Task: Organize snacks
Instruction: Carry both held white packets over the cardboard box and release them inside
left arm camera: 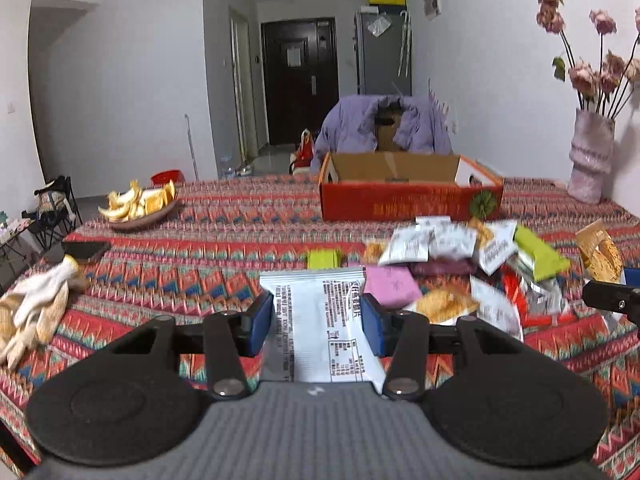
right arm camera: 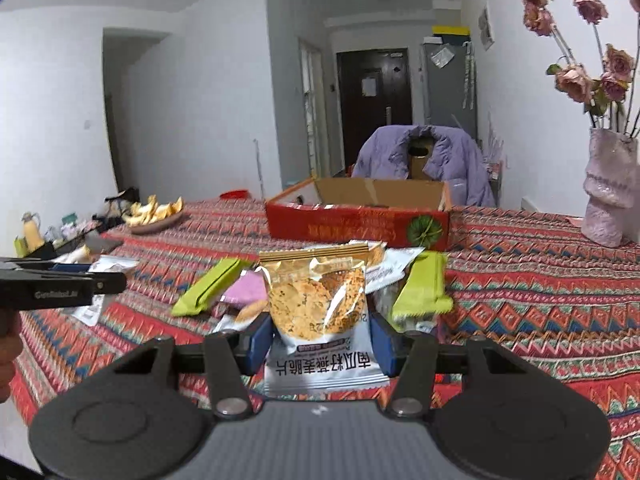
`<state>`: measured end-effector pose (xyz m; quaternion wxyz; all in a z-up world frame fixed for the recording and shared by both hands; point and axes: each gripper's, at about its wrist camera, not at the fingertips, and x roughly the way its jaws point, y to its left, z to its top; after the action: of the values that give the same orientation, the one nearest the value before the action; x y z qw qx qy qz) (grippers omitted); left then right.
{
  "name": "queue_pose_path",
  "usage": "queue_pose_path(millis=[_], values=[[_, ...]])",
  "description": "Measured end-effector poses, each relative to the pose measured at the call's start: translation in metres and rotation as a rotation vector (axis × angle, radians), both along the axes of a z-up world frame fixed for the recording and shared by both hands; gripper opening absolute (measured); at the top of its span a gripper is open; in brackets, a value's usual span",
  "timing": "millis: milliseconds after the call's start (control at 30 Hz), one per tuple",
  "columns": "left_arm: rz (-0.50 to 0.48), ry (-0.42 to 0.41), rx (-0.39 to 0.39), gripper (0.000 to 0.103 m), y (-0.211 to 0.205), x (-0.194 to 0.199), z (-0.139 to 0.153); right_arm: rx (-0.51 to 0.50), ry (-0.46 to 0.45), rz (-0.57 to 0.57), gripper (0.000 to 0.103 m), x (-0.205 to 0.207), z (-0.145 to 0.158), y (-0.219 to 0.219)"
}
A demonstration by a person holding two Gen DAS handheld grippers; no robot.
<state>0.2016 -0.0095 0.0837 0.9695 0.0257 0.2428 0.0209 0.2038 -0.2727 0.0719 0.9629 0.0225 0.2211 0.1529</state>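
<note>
My left gripper [left arm camera: 317, 322] is shut on a white snack packet [left arm camera: 320, 320], printed back side up, held above the patterned tablecloth. My right gripper [right arm camera: 320, 330] is shut on a gold-and-white cracker packet [right arm camera: 320, 312], also lifted off the table. A pile of snack packets [left arm camera: 460, 264] lies ahead and to the right in the left wrist view, with green bars [right arm camera: 420, 292], a pink packet [right arm camera: 244, 294] and white packets. An open red cardboard box [left arm camera: 408, 196] stands beyond the pile; it shows as the red box [right arm camera: 360, 216] in the right wrist view too.
A plate of orange peel [left arm camera: 140, 206] sits far left, a dark phone [left arm camera: 86, 250] and a pale cloth [left arm camera: 36, 312] near left. A pink vase with dried roses [left arm camera: 592, 156] stands far right. A chair with a purple jacket [left arm camera: 384, 128] is behind the box.
</note>
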Motion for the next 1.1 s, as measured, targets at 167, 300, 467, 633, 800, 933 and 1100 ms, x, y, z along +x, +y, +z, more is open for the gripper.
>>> queue_pose_path(millis=[167, 300, 467, 633, 800, 933, 1100], values=[[-0.031, -0.004, -0.028, 0.048, 0.004, 0.023, 0.014, 0.016, -0.019, -0.016, 0.052, 0.022, 0.018, -0.010], [-0.051, -0.025, -0.027, 0.048, 0.004, 0.048, 0.026, 0.009, -0.041, -0.032, 0.052, 0.047, 0.031, -0.018], [-0.084, -0.043, -0.049, 0.048, 0.007, 0.089, 0.041, 0.021, -0.057, -0.046, 0.052, 0.086, 0.045, -0.027], [-0.088, -0.064, -0.027, 0.048, 0.006, 0.136, 0.053, 0.074, -0.034, -0.027, 0.052, 0.139, 0.060, -0.037], [-0.089, -0.066, -0.007, 0.048, 0.001, 0.195, 0.061, 0.083, -0.028, -0.015, 0.052, 0.196, 0.076, -0.041], [-0.082, -0.043, -0.007, 0.048, -0.002, 0.250, 0.064, 0.108, 0.004, -0.020, 0.052, 0.251, 0.080, -0.044], [-0.101, -0.004, -0.031, 0.048, -0.008, 0.324, 0.069, 0.065, 0.022, -0.032, 0.052, 0.327, 0.080, -0.036]])
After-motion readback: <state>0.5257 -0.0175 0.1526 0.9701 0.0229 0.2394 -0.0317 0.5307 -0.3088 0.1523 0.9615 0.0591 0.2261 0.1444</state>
